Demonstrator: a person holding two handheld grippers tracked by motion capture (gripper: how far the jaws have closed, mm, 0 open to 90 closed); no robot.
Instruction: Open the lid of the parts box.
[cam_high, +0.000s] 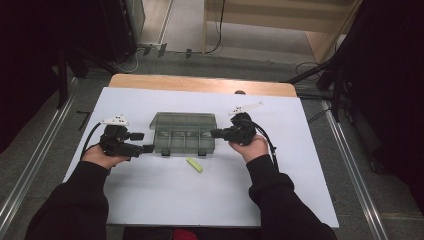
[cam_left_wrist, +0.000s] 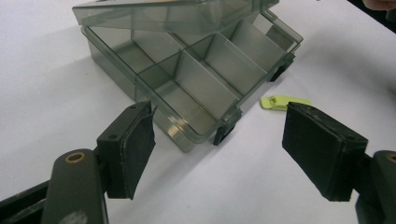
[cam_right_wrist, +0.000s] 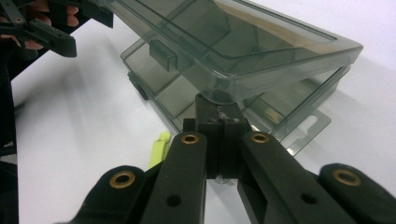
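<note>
Fig.: two-handed handling of a smoke-tinted compartment box (cam_high: 184, 134), centre of the white tabletop (cam_high: 150, 190), w/ its hinged lid (cam_right_wrist: 243, 51) partly raised.

Right gripper (cam_right_wrist: 219, 135): fingers shut tight on the lid's edge near a corner, lid tilted up above the tray; in the high view it comes in from the box's right side (cam_high: 216, 133). Left gripper (cam_left_wrist: 219, 154): fingers spread wide, holding nothing, hovering just off the box's left front corner; seen at the box's left end in the high view (cam_high: 148, 148).

Box interior: dividers form several compartments (cam_left_wrist: 205, 88), all look empty. Two dark latches (cam_left_wrist: 223, 134) sit on the front wall. A small yellow-green piece (cam_high: 194, 164) lies on the tabletop just in front of the box, apart from it.

Judged step: swinging the lid, w/ the left side due to brace the tray. To do it well:
- Keep the pinch near the corner but move along the hinge's arc, not straight up, or the tray lifts too.
- Bring the left fingers onto the tray wall, approx. at the corner, before any more lid travel; box is light & likely to slide.
- Grip is thin & on slick plastic: go slow, no twisting.
- Keep clear of the yellow-green piece.
</note>
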